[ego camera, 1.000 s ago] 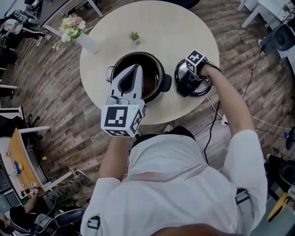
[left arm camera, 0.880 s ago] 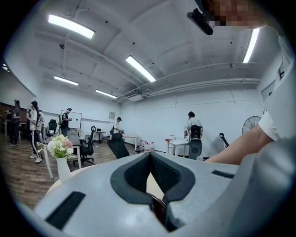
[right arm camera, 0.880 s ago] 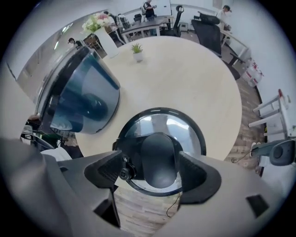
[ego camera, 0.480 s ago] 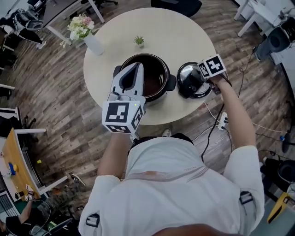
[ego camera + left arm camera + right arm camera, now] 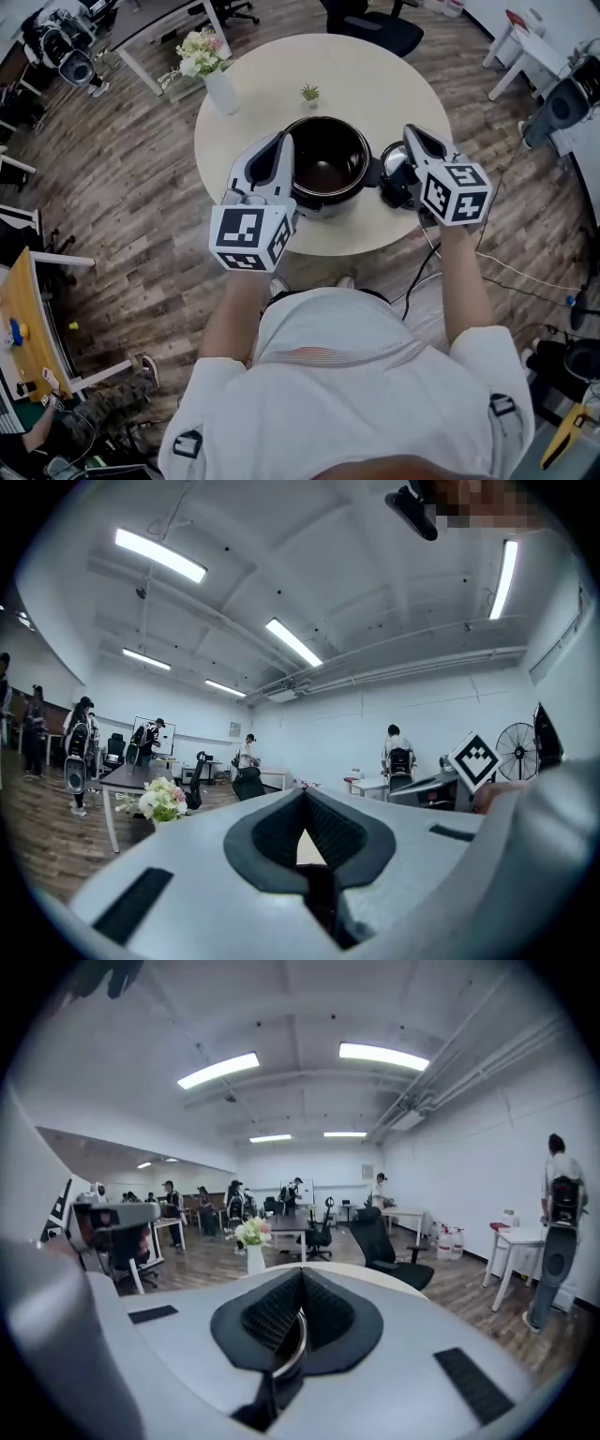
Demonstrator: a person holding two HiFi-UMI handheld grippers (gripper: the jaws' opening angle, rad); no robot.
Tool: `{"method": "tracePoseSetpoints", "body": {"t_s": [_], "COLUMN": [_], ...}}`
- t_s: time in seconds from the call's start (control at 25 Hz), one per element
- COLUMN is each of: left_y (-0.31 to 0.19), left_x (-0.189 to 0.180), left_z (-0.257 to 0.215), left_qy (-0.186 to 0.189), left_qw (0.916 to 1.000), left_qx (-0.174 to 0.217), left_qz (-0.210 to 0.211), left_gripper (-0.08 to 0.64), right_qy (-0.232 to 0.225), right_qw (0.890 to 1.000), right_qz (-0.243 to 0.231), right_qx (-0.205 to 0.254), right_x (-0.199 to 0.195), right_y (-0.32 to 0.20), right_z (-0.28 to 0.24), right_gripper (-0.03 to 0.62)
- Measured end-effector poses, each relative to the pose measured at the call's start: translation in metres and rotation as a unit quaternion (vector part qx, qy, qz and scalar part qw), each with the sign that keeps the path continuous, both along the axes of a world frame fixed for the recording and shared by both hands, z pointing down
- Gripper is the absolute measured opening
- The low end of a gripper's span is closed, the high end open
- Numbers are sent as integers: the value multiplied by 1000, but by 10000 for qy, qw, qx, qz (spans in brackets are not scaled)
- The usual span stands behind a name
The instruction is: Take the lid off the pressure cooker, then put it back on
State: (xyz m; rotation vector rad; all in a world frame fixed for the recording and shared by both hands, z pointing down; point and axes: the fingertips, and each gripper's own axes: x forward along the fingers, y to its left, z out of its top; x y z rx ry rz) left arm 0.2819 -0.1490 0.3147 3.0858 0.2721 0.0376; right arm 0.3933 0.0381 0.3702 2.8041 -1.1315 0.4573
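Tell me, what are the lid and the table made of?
Lid: looks like shiny metal with black parts, because it glints under the lights.
Table: pale, smooth, matte top, maybe painted wood or laminate. The look alone doesn't settle which.

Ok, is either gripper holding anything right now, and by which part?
Nothing is held. The left gripper and right gripper are both shut and empty, the right having just closed; the lid lies beside the cooker.

The pot (image 5: pixel 328 171) sits at the near edge of the table (image 5: pixel 375 70), with the lid (image 5: pixel 393 169) just beside it on the right. A small plant (image 5: pixel 309 94) stands behind the pot, and a flower vase (image 5: pixel 220 89) stands at the left edge.
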Motion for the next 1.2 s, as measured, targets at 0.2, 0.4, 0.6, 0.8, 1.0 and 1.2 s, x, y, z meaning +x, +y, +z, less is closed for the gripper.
{"method": "tracePoseSetpoints", "body": {"t_s": [0.2,0.4,0.6,0.8,1.0,1.2], "left_y": [-35,-62,-70,-70,-72,-69], "left_x": [-29,-51,-60,-63,-62,-57], "left_z": [-8,-12,-14,-17,-18,-15], "left_qy": [8,10,24,51,56,29], "left_qw": [9998,9993,9992,9993,9994,9995], "left_qx": [30,83,164,192,188,186], "left_qz": [-192,-352,-352,-322,-298,-267], "left_gripper": [5,5,5,5,5,5], "right_qy": [672,1013,1000,963,943,923], "right_qw": [9958,9922,9920,9920,9925,9930], "right_qz": [-214,-282,-346,-388,-369,-391], "right_qx": [581,672,684,722,681,626], "right_x": [-51,-78,-88,-93,-92,-90], "right_y": [-41,-66,-78,-81,-84,-83], "right_z": [-59,-81,-82,-83,-82,-79], "right_gripper": [0,-2,-2,-2,-2,-2]}}
